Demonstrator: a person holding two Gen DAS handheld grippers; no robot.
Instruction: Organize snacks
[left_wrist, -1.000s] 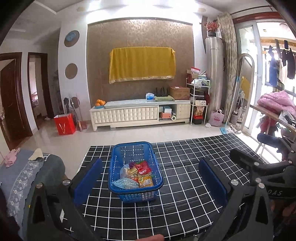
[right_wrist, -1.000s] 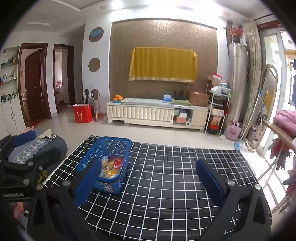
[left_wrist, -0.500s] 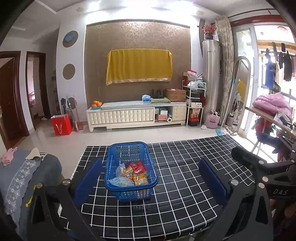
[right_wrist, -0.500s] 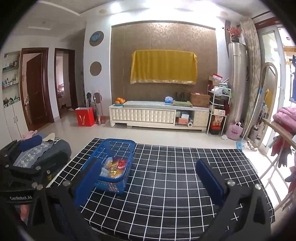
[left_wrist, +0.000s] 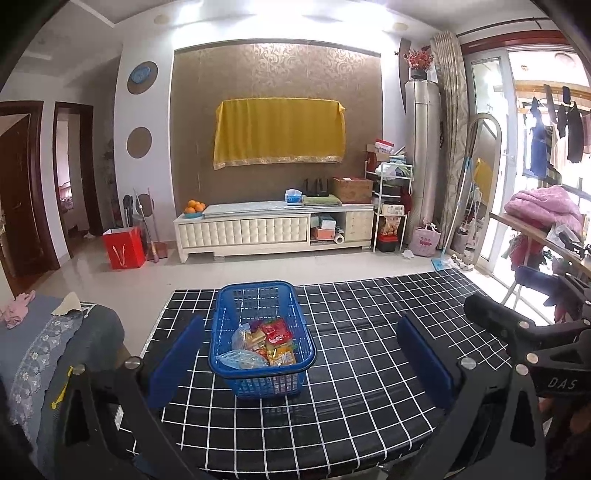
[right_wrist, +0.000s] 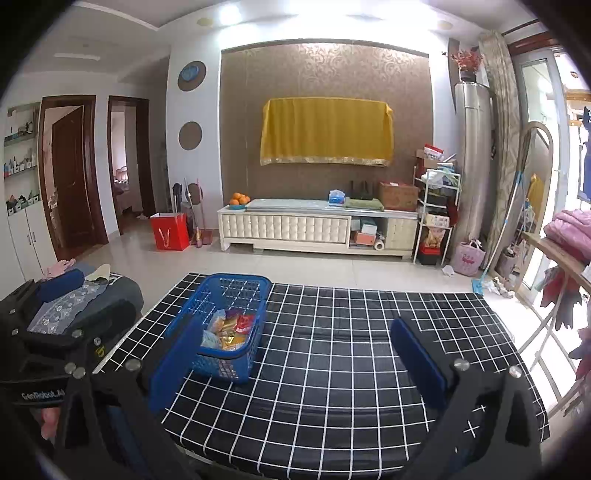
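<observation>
— Left wrist view: where are the snack packets (left_wrist: 265, 344)?
— Inside the blue basket (left_wrist: 261, 384) on the checked tablecloth (left_wrist: 369, 387).
— And the grippers?
— Left gripper (left_wrist: 300, 358) spread wide, empty; right gripper (right_wrist: 295, 360) likewise, basket to its left.

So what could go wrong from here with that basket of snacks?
The basket sits near the left edge of the table, so a nudge might push it off. Its snacks lie piled loosely; the open left gripper could pinch several at once. The right gripper is off to the side.
</observation>
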